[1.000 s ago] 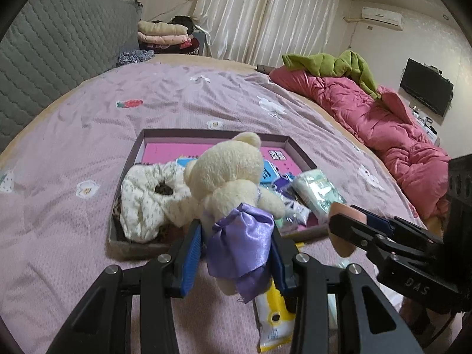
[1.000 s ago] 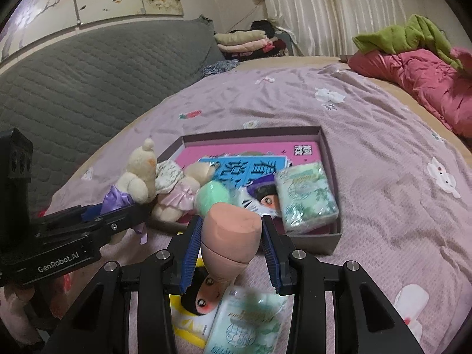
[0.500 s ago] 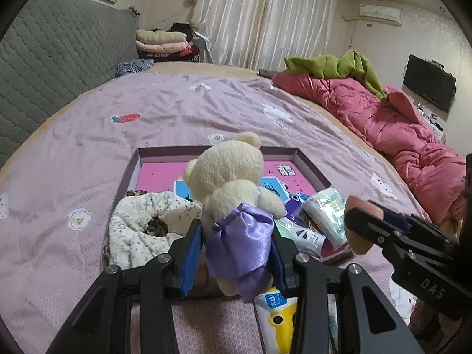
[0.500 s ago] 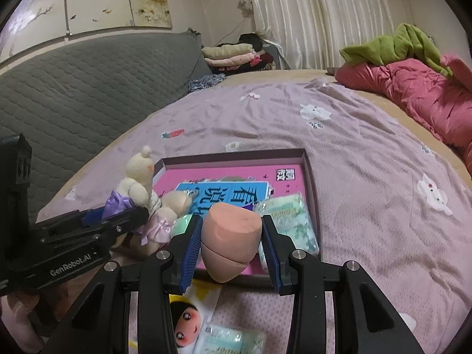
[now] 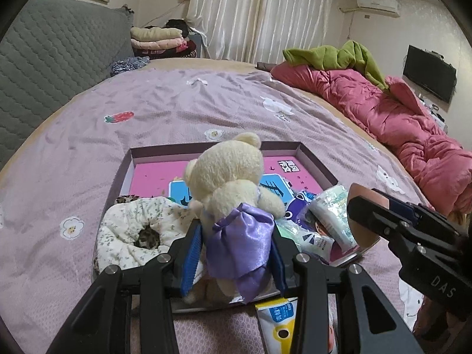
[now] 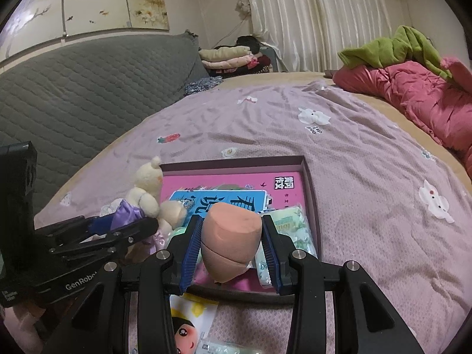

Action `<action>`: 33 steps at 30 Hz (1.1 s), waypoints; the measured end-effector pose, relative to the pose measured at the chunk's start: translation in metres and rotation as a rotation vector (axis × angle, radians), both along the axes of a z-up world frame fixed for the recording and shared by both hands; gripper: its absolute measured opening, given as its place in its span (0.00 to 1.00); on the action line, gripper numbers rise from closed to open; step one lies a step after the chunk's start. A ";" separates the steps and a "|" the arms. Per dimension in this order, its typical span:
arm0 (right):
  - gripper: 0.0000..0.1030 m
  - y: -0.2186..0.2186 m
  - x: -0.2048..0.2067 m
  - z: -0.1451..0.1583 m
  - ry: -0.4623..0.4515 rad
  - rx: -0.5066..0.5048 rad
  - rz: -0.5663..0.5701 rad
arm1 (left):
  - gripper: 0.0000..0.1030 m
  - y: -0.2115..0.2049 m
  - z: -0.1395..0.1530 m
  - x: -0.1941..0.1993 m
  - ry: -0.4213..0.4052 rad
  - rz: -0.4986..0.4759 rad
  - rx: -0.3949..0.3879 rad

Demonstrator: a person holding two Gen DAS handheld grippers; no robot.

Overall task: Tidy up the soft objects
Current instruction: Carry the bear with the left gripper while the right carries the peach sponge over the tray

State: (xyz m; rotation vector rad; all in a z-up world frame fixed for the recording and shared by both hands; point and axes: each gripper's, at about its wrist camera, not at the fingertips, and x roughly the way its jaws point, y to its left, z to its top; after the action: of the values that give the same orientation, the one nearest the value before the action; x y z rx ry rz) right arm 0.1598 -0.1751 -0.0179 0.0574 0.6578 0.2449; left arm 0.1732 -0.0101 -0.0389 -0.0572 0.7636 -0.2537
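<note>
between the pads of the left gripper (image 5: pixel 234 253): cream teddy bear (image 5: pixel 228 183), clamped at the waist across its purple satin dress (image 5: pixel 240 246), head up and leaning away from the gripper. directly below and beyond: shallow box (image 5: pixel 317 162) on the purple bedspread (image 5: pixel 165 112). just left of the bear, inside the box: floral fabric ring (image 5: pixel 132 227). to the right, inside the box: plastic-wrapped tissue packs (image 5: pixel 330 215).

between the pads of the right gripper (image 6: pixel 231 243): peach foam sponge (image 6: pixel 231 236), clamped at mid-height on both flanks, pointed end down, suspended over the near rim of the box. below, on the bedspread short of the box: yellow printed packet (image 6: pixel 188 321), not yet stowed.

handling notes:
- bear: judged light, plush, compressible. satin likely slick against the pads; grip across the torso, not the dress hem alone. no risk of breakage.
- sponge: judged very light, springy. deforms under pressure and recovers. grip at the widest section; excess squeeze may eject it.
- both items tolerant of a short drop onto soft contents.

step in hand, as judged: carry both items over the box for release. free floor visible toward the far half of the box, over the pink printed base (image 5: pixel 153 175).
</note>
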 end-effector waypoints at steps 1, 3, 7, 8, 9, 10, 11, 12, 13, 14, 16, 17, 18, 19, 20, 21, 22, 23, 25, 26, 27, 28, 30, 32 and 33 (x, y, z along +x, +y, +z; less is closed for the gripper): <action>0.40 0.001 0.002 -0.001 0.007 -0.012 -0.004 | 0.41 -0.001 -0.002 0.002 0.007 -0.007 0.006; 0.40 0.001 0.005 -0.004 0.018 -0.020 -0.009 | 0.41 -0.004 -0.004 0.004 0.017 -0.009 0.019; 0.40 -0.001 0.010 -0.009 0.041 -0.030 -0.028 | 0.41 -0.005 -0.011 0.007 0.044 -0.009 0.032; 0.40 -0.002 0.011 -0.010 0.045 -0.031 -0.031 | 0.41 -0.006 -0.012 0.007 0.047 -0.011 0.039; 0.40 -0.003 0.012 -0.011 0.050 -0.032 -0.033 | 0.41 -0.007 -0.012 0.007 0.048 -0.012 0.041; 0.40 -0.004 0.012 -0.012 0.052 -0.035 -0.036 | 0.41 -0.007 -0.012 0.008 0.049 -0.013 0.041; 0.40 -0.005 0.012 -0.013 0.053 -0.038 -0.037 | 0.41 -0.008 -0.013 0.008 0.048 -0.011 0.041; 0.40 -0.006 0.012 -0.013 0.053 -0.039 -0.038 | 0.41 -0.008 -0.014 0.007 0.049 -0.008 0.040; 0.40 -0.007 0.012 -0.014 0.054 -0.040 -0.039 | 0.42 -0.009 -0.015 0.008 0.052 -0.007 0.038; 0.40 -0.007 0.013 -0.014 0.054 -0.043 -0.042 | 0.42 -0.009 -0.015 0.008 0.052 -0.007 0.039; 0.40 -0.008 0.013 -0.016 0.057 -0.045 -0.041 | 0.42 -0.010 -0.016 0.008 0.054 -0.007 0.040; 0.40 -0.008 0.014 -0.017 0.059 -0.044 -0.040 | 0.42 -0.008 -0.017 0.009 0.054 -0.007 0.039; 0.40 -0.007 0.014 -0.018 0.062 -0.044 -0.038 | 0.42 -0.009 -0.017 0.009 0.054 -0.007 0.039; 0.40 -0.006 0.014 -0.019 0.065 -0.045 -0.033 | 0.42 -0.009 -0.017 0.009 0.055 -0.008 0.039; 0.40 -0.005 0.014 -0.020 0.070 -0.047 -0.028 | 0.43 -0.009 -0.016 0.009 0.054 -0.007 0.040; 0.40 -0.004 0.014 -0.022 0.076 -0.052 -0.023 | 0.43 -0.009 -0.016 0.009 0.055 -0.006 0.039; 0.40 -0.002 0.015 -0.024 0.082 -0.057 -0.019 | 0.43 -0.009 -0.018 0.009 0.056 -0.005 0.035; 0.40 -0.001 0.015 -0.026 0.084 -0.062 -0.016 | 0.43 -0.008 -0.018 0.010 0.057 -0.005 0.034; 0.40 0.000 0.015 -0.028 0.088 -0.075 -0.012 | 0.43 -0.008 -0.018 0.010 0.056 -0.005 0.036; 0.40 0.001 0.015 -0.029 0.088 -0.077 -0.011 | 0.43 -0.008 -0.018 0.010 0.057 -0.006 0.035; 0.40 0.001 0.014 -0.029 0.087 -0.081 -0.012 | 0.43 -0.008 -0.018 0.010 0.056 -0.005 0.037; 0.40 0.001 0.015 -0.030 0.088 -0.084 -0.013 | 0.44 -0.008 -0.018 0.010 0.056 -0.005 0.037; 0.40 0.002 0.015 -0.031 0.092 -0.088 -0.011 | 0.44 -0.008 -0.018 0.010 0.056 -0.006 0.037; 0.41 0.003 0.015 -0.032 0.090 -0.099 -0.006 | 0.44 -0.008 -0.018 0.010 0.058 -0.007 0.037; 0.41 0.004 0.014 -0.032 0.088 -0.105 -0.003 | 0.44 -0.007 -0.018 0.010 0.058 -0.008 0.038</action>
State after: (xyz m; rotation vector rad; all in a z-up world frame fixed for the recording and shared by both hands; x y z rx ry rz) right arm 0.1739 -0.1711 -0.0497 -0.0320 0.7569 0.2059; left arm 0.1836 -0.0175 -0.0572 -0.0260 0.8261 -0.2459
